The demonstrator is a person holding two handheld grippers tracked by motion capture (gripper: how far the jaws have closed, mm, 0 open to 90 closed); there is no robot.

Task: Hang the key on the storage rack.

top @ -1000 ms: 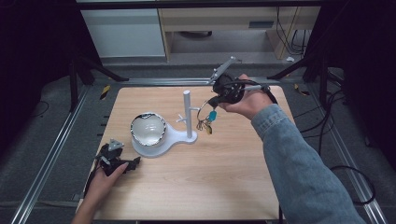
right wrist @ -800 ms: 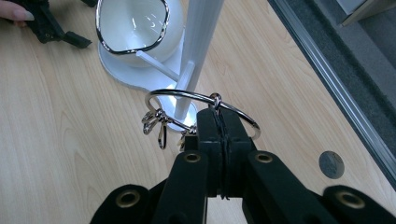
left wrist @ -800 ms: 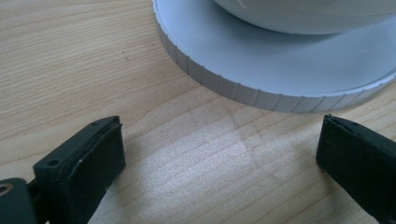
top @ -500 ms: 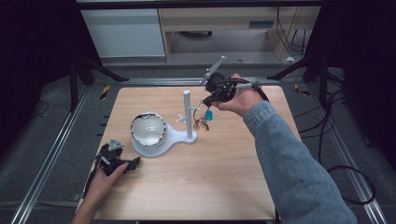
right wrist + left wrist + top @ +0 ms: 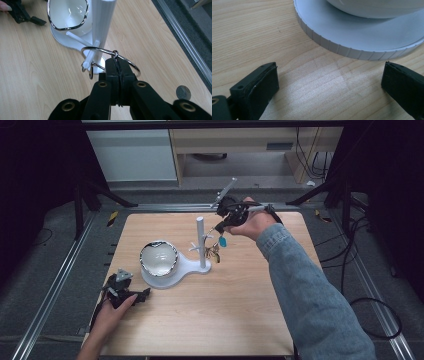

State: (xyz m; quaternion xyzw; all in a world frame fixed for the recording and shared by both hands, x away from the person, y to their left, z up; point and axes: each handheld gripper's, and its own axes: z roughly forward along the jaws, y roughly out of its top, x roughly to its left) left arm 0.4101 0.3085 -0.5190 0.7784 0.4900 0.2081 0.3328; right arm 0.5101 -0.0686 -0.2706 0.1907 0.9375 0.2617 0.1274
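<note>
In the high view, a white stand [image 5: 176,269] sits near the middle of the wooden table [image 5: 225,320]. Its round base carries a shiny bowl [image 5: 158,258], and a white post [image 5: 201,242] with short pegs rises from the narrower end. The right gripper [image 5: 223,223] is held in the person's right hand just beyond and to the right of the post. A bunch of keys [image 5: 214,252] with a teal tag [image 5: 222,241] hangs below it, close beside the post; at this size it is hard to tell whether the keys touch a peg. The left gripper [image 5: 131,294] rests low at the near left of the table, just short of the stand's base, in the person's left hand.

In the left gripper view, the two black jaws stand wide apart with bare wood between them and nothing held. The ribbed edge of the stand's base [image 5: 342,48] curves across just ahead of them.

In the right gripper view, the jaws are pressed together on a large metal key ring [image 5: 110,58], pinched at its near side. The ring loops around one slanting white peg [image 5: 90,55] of the post [image 5: 103,22], and a smaller ring [image 5: 91,68] hangs beside the peg's tip. The bowl [image 5: 67,13] lies behind the post, and the left gripper [image 5: 23,15] shows at the far left corner.
</note>
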